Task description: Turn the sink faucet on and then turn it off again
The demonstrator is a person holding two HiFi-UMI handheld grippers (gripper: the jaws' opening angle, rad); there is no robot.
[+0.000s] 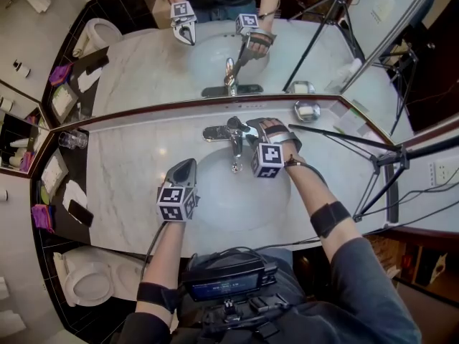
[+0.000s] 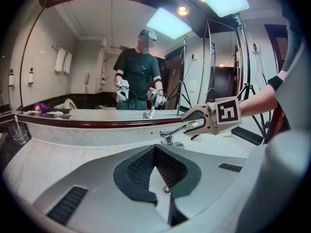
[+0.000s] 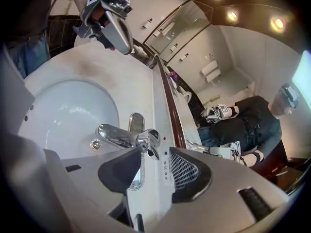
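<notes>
Jaws of the right gripper (image 3: 153, 168) are spread wide and nothing is held in them. Just in front of the jaws, the lever (image 3: 149, 142) of the faucet (image 3: 119, 136) is seen, close to the gap but not pressed by either side. In the left gripper view, the end of the lever (image 2: 179, 128) is seen right at the mouth of those jaws. Whether it is touched there cannot be told.

Jaws of the left gripper (image 2: 155, 152) are closed tight and nothing is held in them. This gripper (image 1: 183, 170) is kept over the near left rim of the sink (image 1: 215, 206), well apart from the faucet.

Further back, the faucet (image 1: 233, 140) is fixed to the white marble bench (image 1: 129, 167) at the far edge of the sink, with its spout pointed over the bowl. No stream of water is seen from the spout. Behind it, the mirror (image 1: 143, 63) is set along the back of the bench.

The faucet is shiny metal, so it is judged to be hard, stiff and slippery. It cannot be lifted, as it is fixed down. Only the lever is likely to move. It is best taken near its free end, where less push is needed, and gripped firmly so the jaws do not slide off.
</notes>
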